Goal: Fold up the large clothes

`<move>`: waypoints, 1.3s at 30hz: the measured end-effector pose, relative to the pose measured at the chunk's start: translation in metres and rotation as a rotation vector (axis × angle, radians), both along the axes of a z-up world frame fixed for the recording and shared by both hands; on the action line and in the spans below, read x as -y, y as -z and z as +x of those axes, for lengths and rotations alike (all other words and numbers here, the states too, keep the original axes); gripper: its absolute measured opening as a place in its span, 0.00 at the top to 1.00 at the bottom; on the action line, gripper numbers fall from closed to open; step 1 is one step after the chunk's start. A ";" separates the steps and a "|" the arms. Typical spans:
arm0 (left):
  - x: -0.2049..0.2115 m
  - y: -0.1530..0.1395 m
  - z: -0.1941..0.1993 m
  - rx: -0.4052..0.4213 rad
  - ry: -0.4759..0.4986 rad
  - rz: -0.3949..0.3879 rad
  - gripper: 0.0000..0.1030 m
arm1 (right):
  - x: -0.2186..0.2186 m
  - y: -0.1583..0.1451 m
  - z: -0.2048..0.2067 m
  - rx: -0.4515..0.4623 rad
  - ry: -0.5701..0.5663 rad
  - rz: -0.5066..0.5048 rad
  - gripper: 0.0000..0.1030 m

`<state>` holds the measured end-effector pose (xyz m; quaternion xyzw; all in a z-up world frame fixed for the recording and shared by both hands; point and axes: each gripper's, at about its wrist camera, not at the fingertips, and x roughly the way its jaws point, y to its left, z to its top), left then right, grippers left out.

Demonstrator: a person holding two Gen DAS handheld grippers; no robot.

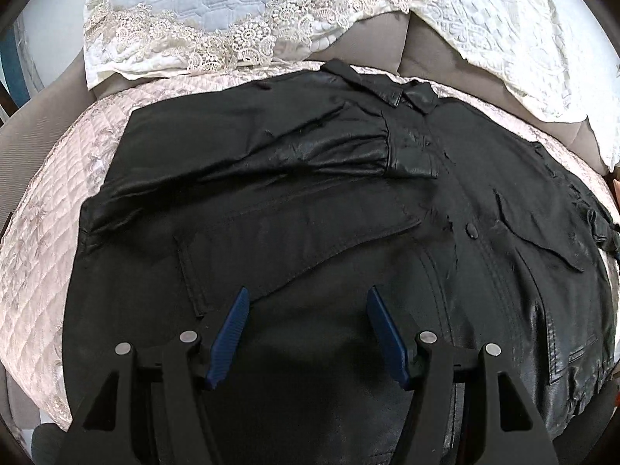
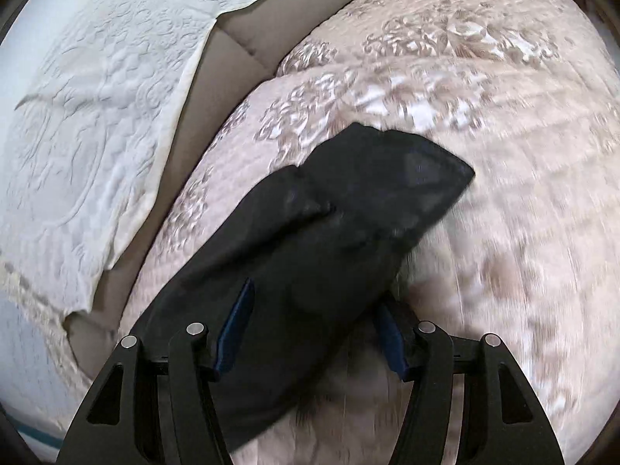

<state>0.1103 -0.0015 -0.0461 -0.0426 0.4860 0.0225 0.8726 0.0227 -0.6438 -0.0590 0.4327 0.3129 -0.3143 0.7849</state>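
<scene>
Between the right gripper's (image 2: 310, 329) half-closed jaws, the black sleeve (image 2: 348, 201) runs toward 1 o'clock; the left gripper (image 1: 306, 333) hangs released over the jacket (image 1: 310, 193).

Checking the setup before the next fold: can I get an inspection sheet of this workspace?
Surface: pink quilted cover, free of clutter.
Job's things: black leather jacket spread flat, one sleeve folded across the chest.
Clutter: nothing seen.
Grippers: left gripper open above the jacket; right gripper has the other sleeve between its fingers, grip unclear in the blur.
Cables: nothing seen.
Surroundings: white lace-edged pillows behind.
</scene>
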 end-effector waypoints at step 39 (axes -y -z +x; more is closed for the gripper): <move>-0.057 -0.039 -0.026 0.103 -0.063 -0.119 0.36 | -0.393 0.001 0.140 0.075 -1.141 0.050 0.57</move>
